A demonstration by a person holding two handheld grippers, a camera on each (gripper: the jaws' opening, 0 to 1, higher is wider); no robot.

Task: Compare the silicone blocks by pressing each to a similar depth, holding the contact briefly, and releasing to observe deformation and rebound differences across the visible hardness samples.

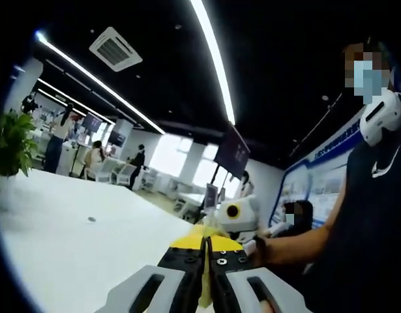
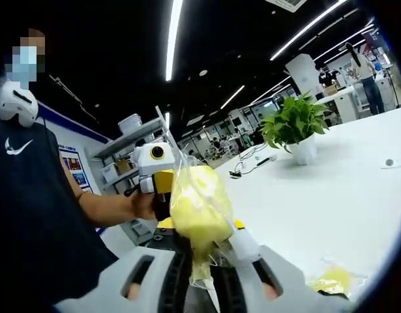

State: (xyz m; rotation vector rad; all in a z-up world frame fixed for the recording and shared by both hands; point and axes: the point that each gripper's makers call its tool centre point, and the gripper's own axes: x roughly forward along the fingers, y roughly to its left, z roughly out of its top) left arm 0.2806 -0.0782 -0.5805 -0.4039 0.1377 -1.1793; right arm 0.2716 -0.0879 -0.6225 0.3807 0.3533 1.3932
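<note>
In the left gripper view the left tongs [image 1: 205, 261] rise from six o'clock with their jaws pressed together on a thin strip of clear plastic, the edge of a bag that runs up between them. Beyond their yellow tips, toward four o'clock, the right tongs [image 1: 236, 218] come in, held by a person's hand [image 1: 255, 251] whose forearm leads off to a dark shirt at three o'clock. The white worktop [image 1: 76, 241] spreads from nine o'clock toward the centre, bearing a small dark dot and, at its far edge near nine o'clock, a leafy plant [image 1: 11, 143]. In the right gripper view the right tongs [image 2: 203, 277] stand at six o'clock, clamped on the gathered neck of a clear plastic bag [image 2: 197, 208] that bulges upward at the centre with a soft yellow silicone block [image 2: 193, 212] inside. Just behind the bag, toward ten o'clock, the left tongs sit gripped in a hand [image 2: 145, 205]. The worktop [image 2: 317, 195] stretches toward three o'clock, carrying a potted plant [image 2: 295, 127] in a white pot at about one o'clock with cables lying beside it, and a second yellowish bagged piece [image 2: 334, 280] lying on the surface near five o'clock, well apart from the held bag.
</note>
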